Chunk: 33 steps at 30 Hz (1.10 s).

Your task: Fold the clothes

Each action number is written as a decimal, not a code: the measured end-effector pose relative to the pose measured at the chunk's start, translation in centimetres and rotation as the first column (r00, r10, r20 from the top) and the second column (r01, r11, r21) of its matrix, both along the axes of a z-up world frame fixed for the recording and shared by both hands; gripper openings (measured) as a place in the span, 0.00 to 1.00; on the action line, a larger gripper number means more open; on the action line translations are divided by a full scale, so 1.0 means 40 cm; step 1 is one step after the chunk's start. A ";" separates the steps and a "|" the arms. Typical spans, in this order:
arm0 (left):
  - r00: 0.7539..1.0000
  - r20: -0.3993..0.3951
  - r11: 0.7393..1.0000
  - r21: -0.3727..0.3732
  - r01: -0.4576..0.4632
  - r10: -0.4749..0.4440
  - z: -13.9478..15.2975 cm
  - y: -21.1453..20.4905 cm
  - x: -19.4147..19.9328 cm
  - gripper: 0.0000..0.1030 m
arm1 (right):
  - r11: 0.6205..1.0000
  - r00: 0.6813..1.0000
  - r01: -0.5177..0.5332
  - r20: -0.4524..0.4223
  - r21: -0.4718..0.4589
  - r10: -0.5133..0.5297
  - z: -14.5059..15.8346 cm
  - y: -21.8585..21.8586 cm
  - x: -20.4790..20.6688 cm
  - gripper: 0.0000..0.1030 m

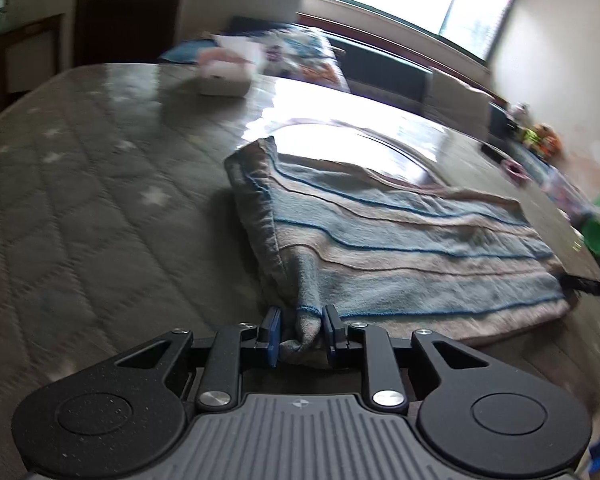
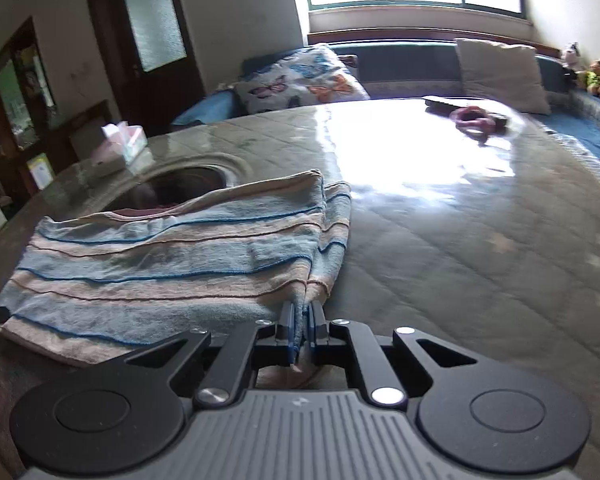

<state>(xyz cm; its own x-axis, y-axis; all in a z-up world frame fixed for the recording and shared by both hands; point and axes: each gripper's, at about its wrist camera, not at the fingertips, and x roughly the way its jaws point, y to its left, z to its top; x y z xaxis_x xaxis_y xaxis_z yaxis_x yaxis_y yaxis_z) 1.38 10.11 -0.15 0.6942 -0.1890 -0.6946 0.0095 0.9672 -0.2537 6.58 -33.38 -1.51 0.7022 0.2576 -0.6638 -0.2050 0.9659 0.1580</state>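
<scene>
The towel, striped blue and pink, lies folded flat on the quilted table, filling the centre and right of the left wrist view and the left half of the right wrist view. In the left view its folded edge runs from upper centre down to the gripper, with bare quilted cover to the left of it. In the right view its doubled edge drops from centre to lower centre, and bare cover spreads across the whole right half. A tissue box sits at the left of that view, well apart from the towel; a pink object, blurred, lies far back at upper right.

The left gripper comes in low at bottom centre, jaws part closed with the towel's near corner bunched between them. The right gripper, also low and near level, has its jaws pressed tight on the other near corner.
</scene>
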 end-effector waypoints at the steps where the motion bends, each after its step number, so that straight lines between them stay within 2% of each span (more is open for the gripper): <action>1: 1.000 0.000 1.000 -0.003 0.030 -0.030 -0.001 -0.020 -0.005 0.23 | 1.000 1.000 0.017 -0.004 -0.014 -0.017 0.002 -0.016 -0.008 0.06; 5: 0.994 0.011 0.994 0.014 0.110 -0.110 0.007 -0.073 -0.013 0.24 | 1.000 1.000 -0.007 0.001 -0.019 0.007 0.023 -0.006 -0.004 0.06; 9: 0.990 0.040 0.990 0.026 0.135 -0.136 0.032 -0.068 -0.010 0.26 | 0.999 0.999 -0.046 0.011 -0.017 0.046 0.045 0.016 0.007 0.14; 12: 0.988 0.060 0.990 0.029 0.140 -0.141 0.051 -0.050 -0.018 0.32 | 0.997 0.997 -0.075 0.018 -0.015 0.075 0.062 0.033 0.014 0.14; 18: 0.990 0.102 0.995 0.032 0.091 -0.094 0.069 -0.017 0.003 0.32 | 0.989 0.989 -0.146 0.029 -0.007 0.146 0.095 0.078 0.035 0.14; 21: 0.992 0.112 0.998 0.022 0.051 -0.053 0.059 -0.003 0.034 0.32 | 0.964 0.965 -0.264 0.015 0.033 0.263 0.105 0.177 0.076 0.14; 26: 0.994 0.105 1.000 -0.012 0.009 -0.007 0.028 0.021 0.075 0.31 | 0.901 0.902 -0.431 0.011 0.054 0.431 0.122 0.354 0.126 0.14; 29: 0.994 0.106 1.000 -0.028 -0.004 0.007 0.017 0.034 0.087 0.30 | 0.866 0.868 -0.495 -0.003 0.071 0.496 0.121 0.455 0.156 0.14; 33: 0.993 0.115 0.999 -0.047 -0.012 0.017 0.014 0.053 0.088 0.30 | 0.836 0.838 -0.540 -0.034 0.095 0.545 0.102 0.563 0.182 0.15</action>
<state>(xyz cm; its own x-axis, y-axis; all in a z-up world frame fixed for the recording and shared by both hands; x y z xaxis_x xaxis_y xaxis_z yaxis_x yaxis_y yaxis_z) 4.91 12.23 0.41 0.7719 -0.2078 -0.6009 0.0269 0.9549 -0.2957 13.87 -10.84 2.57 0.3962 0.6387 -0.6596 -0.6811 0.6862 0.2553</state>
